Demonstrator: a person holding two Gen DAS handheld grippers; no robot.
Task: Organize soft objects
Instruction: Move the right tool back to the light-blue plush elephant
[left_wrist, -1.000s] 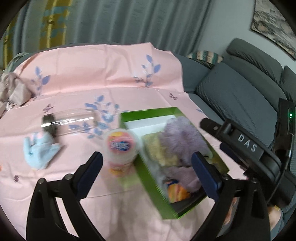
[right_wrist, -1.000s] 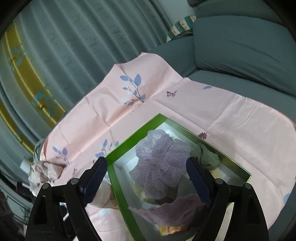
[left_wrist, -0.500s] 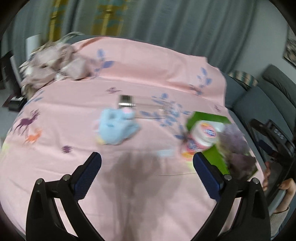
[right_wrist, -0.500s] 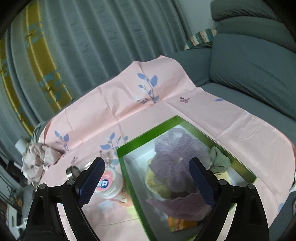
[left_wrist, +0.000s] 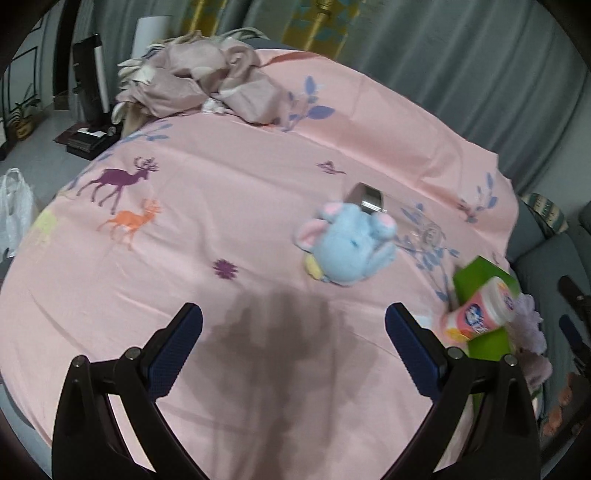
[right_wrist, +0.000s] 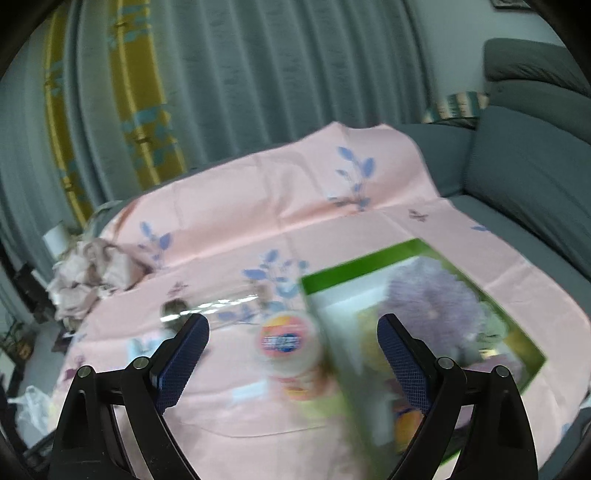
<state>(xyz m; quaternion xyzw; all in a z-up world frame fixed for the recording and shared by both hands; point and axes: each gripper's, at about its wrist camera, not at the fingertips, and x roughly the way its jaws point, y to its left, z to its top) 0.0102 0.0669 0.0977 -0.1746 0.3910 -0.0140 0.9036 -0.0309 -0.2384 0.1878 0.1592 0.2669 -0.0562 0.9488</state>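
Observation:
A light blue plush toy (left_wrist: 347, 245) with pink ears lies on the pink cloth (left_wrist: 207, 206), ahead and right of my open, empty left gripper (left_wrist: 293, 332). A green box (right_wrist: 369, 262) holds a purple mesh puff (right_wrist: 432, 295) and other soft items; its corner (left_wrist: 480, 269) shows in the left wrist view. My right gripper (right_wrist: 293, 345) is open and empty, above the cloth near the box's left side. The right wrist view is blurred.
A pink-labelled tub (left_wrist: 480, 314) stands beside the box; it also shows in the right wrist view (right_wrist: 288, 339). A clear bottle with a metal cap (left_wrist: 369, 199) lies behind the plush. Crumpled beige fabric (left_wrist: 207, 81) sits at the cloth's far edge. A grey sofa (right_wrist: 528, 184) lies right.
My left gripper has swung left, away from the box, and now faces the blue plush. My right gripper has also turned left and drawn back, bringing the tub and bottle into view.

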